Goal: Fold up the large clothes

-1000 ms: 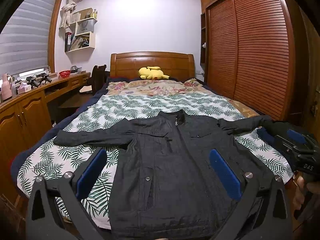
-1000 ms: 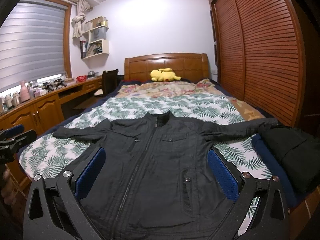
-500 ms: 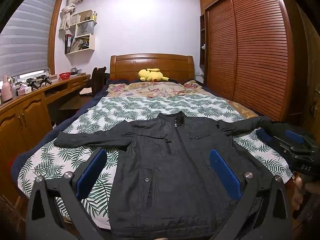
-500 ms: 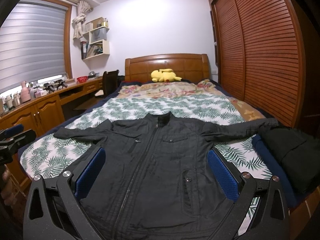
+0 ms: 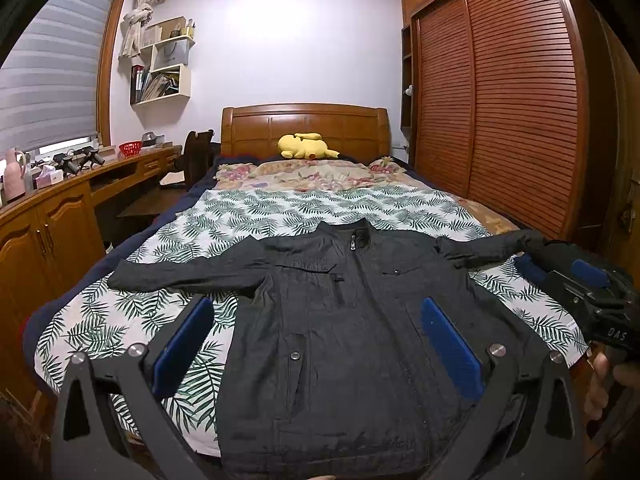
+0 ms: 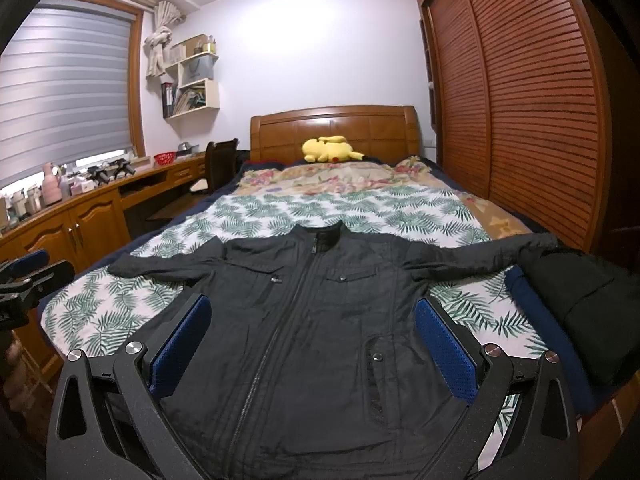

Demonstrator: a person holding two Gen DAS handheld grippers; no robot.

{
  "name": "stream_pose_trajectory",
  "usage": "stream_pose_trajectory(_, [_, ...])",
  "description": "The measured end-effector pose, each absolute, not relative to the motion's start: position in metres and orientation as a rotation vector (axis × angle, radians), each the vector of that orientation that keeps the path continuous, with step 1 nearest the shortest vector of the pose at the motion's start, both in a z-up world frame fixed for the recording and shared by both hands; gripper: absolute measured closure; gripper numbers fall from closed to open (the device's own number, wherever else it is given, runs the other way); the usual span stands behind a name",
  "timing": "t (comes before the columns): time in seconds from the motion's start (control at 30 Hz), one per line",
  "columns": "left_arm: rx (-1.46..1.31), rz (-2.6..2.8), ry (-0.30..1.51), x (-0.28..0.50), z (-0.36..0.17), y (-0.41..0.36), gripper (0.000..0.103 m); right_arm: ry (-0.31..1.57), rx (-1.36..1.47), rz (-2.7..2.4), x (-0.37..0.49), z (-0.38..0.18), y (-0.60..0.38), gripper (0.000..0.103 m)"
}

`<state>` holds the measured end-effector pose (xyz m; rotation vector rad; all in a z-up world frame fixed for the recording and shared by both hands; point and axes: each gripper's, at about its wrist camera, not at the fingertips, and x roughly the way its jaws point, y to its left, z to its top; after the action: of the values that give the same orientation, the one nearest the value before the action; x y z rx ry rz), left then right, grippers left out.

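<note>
Left wrist view: left tongs (image 5: 316,332) spread wide, blue pads (image 5: 184,344) far apart, nothing between them, held above the lower half of a dark jacket (image 5: 340,320). Jacket lies flat, front up, zipped, on the bed (image 5: 280,212) w/ a palm-leaf sheet; collar points toward the wooden headboard (image 5: 304,128), both sleeves stretched out sideways, hem near the foot edge closest to the camera. Yellow plush toy (image 5: 306,146) sits at the headboard on a floral cover. At right edge the right tongs (image 5: 560,270) show, pads apart, near the jacket's sleeve end; part of a hand (image 5: 600,380) grips the handle below. Louvred wardrobe doors (image 5: 500,100) along the right wall, wooden counter (image 5: 60,196) w/ small items along the left under the window blind. Right wrist view: right tongs (image 6: 312,332) also released, blue pads wide apart, empty, above the jacket (image 6: 320,300) approx. over its waist. Jacket's zip runs down the middle, two chest pockets w/ snaps visible. Folded dark garment (image 6: 584,312) rests on a navy blanket at the bed's right side, touching the jacket's sleeve end. Left tongs (image 6: 28,272) just visible at the left edge, beside the bed corner, apart from the jacket. Plush toy (image 6: 330,150) and wall shelves (image 6: 192,76) in the background.
</note>
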<state>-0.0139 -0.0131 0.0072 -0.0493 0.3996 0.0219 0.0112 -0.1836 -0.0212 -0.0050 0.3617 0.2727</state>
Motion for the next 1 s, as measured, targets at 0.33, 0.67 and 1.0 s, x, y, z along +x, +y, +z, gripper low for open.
stream_pose_trajectory(0.33, [-0.050,0.023,0.404,-0.010,0.006,-0.013,0.000,0.361,-0.003,0.274,0.009,-0.021,-0.182,0.000])
stream_pose_trajectory(0.67, [-0.050,0.023,0.404,-0.010,0.005,-0.013,0.000,0.361,-0.004,0.276,0.008,-0.021,-0.180,0.000])
stream_pose_trajectory(1.0, [-0.052,0.035,0.422,-0.005,-0.007,-0.006,0.000,0.371,-0.004,0.300,-0.002,-0.027,-0.163,0.000])
